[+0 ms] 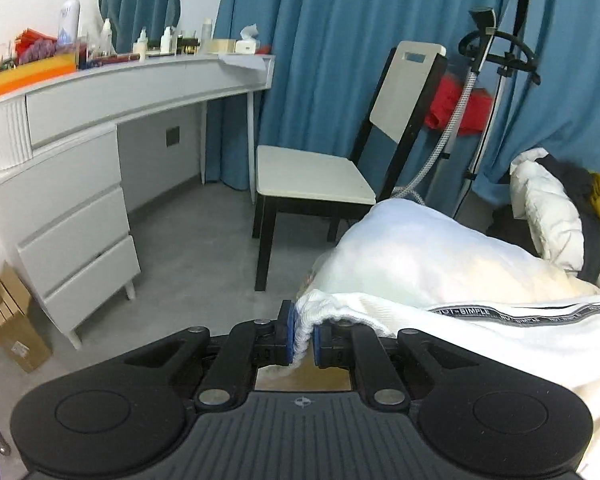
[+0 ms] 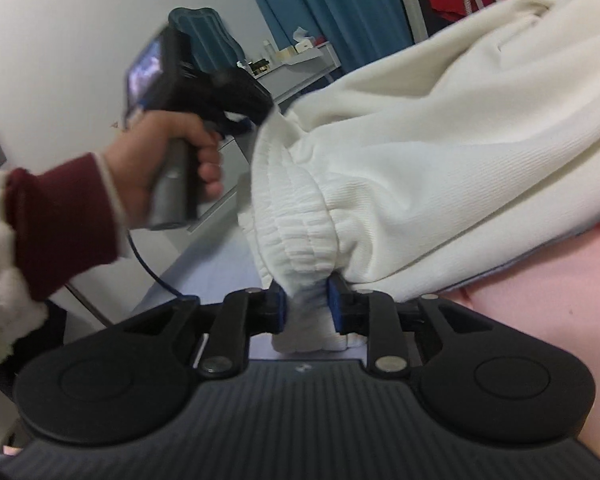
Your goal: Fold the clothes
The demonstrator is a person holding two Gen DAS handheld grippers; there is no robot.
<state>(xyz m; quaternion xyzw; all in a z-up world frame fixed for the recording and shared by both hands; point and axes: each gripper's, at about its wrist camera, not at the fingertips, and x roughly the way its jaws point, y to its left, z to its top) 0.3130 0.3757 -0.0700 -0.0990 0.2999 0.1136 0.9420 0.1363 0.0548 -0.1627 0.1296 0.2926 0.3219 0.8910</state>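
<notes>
Two grippers share one white garment (image 2: pixel 440 128) by its ribbed elastic band (image 2: pixel 296 224). The left gripper (image 1: pixel 301 334) is clenched on a thin fold of that band, the blue pads (image 1: pixel 288 332) pinching it, and the cloth trails off to the right over a white heap (image 1: pixel 420 256). The right gripper (image 2: pixel 307 310) has a thicker bunch of the band between its pads; they touch the cloth on both sides. The rest of the garment billows up and to the right, above a pink sheet (image 2: pixel 540 300). A hand (image 2: pixel 168 168) in a maroon cuff (image 2: pixel 60 224) grips the left tool's handle. A chair (image 1: pixel 320 176) and dresser (image 1: pixel 72 184) stand beyond.
</notes>
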